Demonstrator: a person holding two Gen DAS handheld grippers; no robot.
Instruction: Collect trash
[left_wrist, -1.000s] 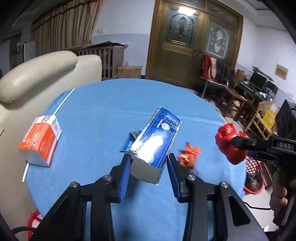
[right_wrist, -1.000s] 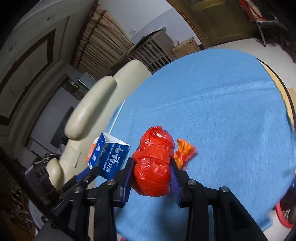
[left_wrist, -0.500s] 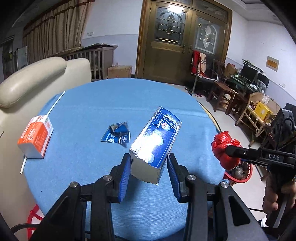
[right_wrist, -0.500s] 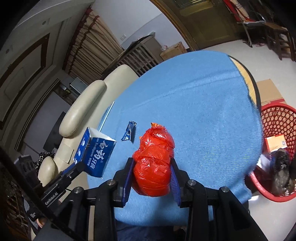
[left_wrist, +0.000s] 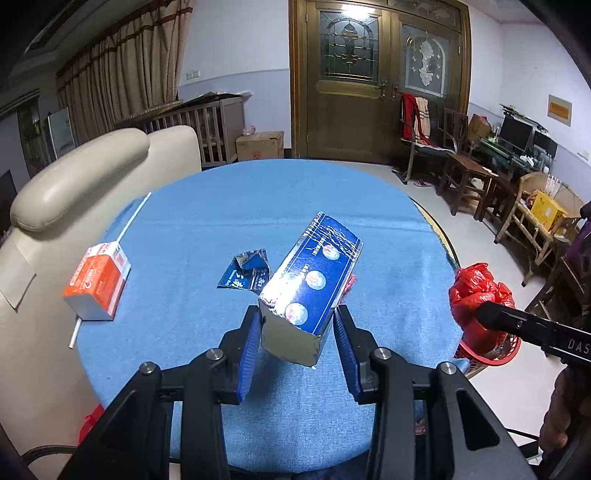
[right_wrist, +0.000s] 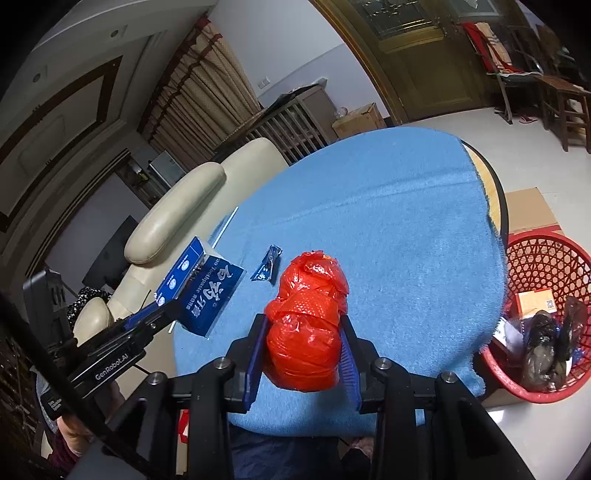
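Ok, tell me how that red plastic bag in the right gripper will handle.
The red plastic bag bulges between the right gripper pads, so probably soft and squashy. Its glossy, crinkled film may slip. Being a wadded bundle, it likely drops without rolling.

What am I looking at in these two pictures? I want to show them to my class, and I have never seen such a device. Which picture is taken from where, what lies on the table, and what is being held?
No robot arm is here: a person holds a two-finger gripper in each hand, and each carries a wide-angle camera looking along its fingers. One picture comes from the left gripper, shut on a blue toothpaste box. The other comes from the right gripper, shut on a knotted red plastic bag. Each gripper also appears at the side of the other's picture.

On the round table with its blue cloth lie an orange and white carton, a white straw that runs under it, and a torn blue wrapper. Beside the table stands a red basket that already holds some trash.
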